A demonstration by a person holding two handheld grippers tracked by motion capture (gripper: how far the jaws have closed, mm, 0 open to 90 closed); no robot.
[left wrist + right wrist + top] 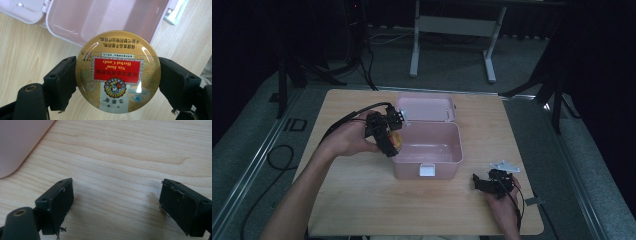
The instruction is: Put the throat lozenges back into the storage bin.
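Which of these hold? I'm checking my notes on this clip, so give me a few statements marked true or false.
1. The left gripper is shut on the round candy tin. True.
2. The pink box has its lid closed. False: the lid lies open behind it.
3. The right gripper holds a tin. False: its fingers stand apart over the bare wooden table.
4. The tin is at the box's left rim in the high view. True.
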